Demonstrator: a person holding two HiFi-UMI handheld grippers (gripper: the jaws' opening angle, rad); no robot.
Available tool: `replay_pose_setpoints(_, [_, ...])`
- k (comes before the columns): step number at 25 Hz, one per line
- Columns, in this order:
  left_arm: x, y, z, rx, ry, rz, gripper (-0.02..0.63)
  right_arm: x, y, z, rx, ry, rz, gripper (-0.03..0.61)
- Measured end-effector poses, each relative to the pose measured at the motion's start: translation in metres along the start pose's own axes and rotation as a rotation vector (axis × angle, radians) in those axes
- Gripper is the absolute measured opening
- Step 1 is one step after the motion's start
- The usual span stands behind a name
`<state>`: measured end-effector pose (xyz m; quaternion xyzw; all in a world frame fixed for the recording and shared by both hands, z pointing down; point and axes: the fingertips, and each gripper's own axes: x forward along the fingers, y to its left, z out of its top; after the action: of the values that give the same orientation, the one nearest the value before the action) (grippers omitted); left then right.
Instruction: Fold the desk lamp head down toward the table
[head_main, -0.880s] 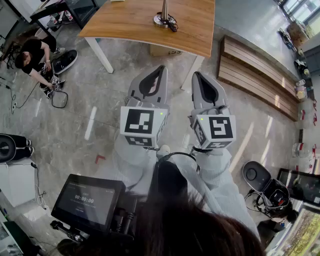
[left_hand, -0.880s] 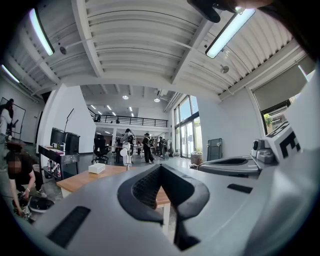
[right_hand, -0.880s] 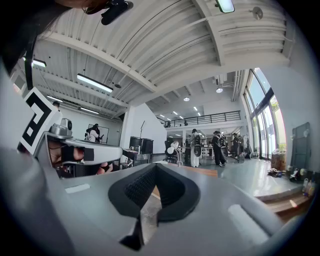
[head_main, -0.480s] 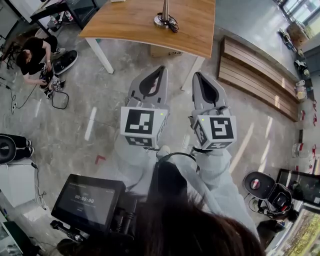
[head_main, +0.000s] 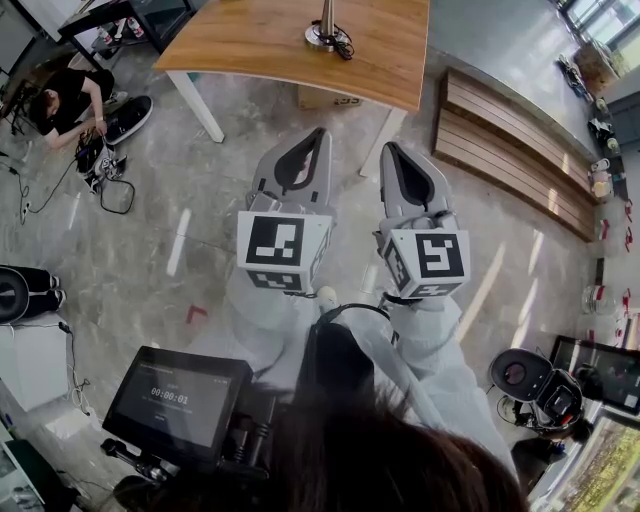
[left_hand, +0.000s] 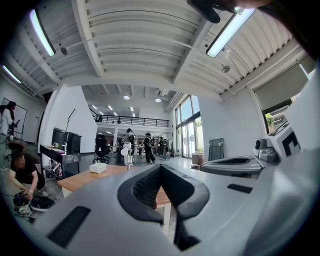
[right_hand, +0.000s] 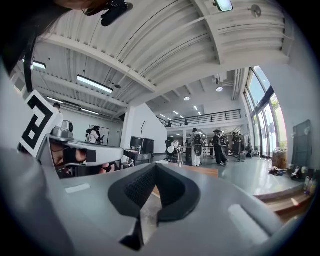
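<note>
The desk lamp (head_main: 326, 36) stands on the wooden table (head_main: 260, 45) at the top of the head view; only its round base, lower stem and cable show there. In the left gripper view the lamp (left_hand: 127, 151) is small and far off on the table (left_hand: 80, 181). The right gripper view shows its white head (right_hand: 173, 148) upright above the table (right_hand: 205, 171). My left gripper (head_main: 321, 131) (left_hand: 161, 167) and right gripper (head_main: 386, 146) (right_hand: 156, 165) are side by side over the floor, well short of the table. Both are shut and hold nothing.
A white box (left_hand: 98, 167) lies on the table near the lamp. A cardboard box (head_main: 325, 100) sits under the table. A person (head_main: 65, 100) crouches on the floor at left among cables. Wooden steps (head_main: 510, 150) run along the right. A screen (head_main: 175, 400) hangs near my body.
Both grippers stay shut and keep nearly the same place. The crouching person at left has shifted a little.
</note>
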<state>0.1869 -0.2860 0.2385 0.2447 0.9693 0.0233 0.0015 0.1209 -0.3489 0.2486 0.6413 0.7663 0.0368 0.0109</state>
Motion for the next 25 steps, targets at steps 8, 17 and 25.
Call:
replay_pose_setpoints(8, [0.025, 0.009, -0.012, -0.004, 0.004, 0.025, 0.001, 0.02, -0.015, -0.017, 0.006, 0.022, 0.019, 0.002])
replay_pose_setpoints(17, [0.109, 0.069, -0.018, 0.002, 0.008, 0.037, 0.0, 0.117, -0.045, -0.022, -0.001, 0.016, 0.03, 0.002])
replay_pose_setpoints(25, [0.238, 0.163, -0.014, 0.009, 0.011, -0.022, 0.0, 0.275, -0.086, -0.021, -0.008, 0.015, -0.018, 0.002])
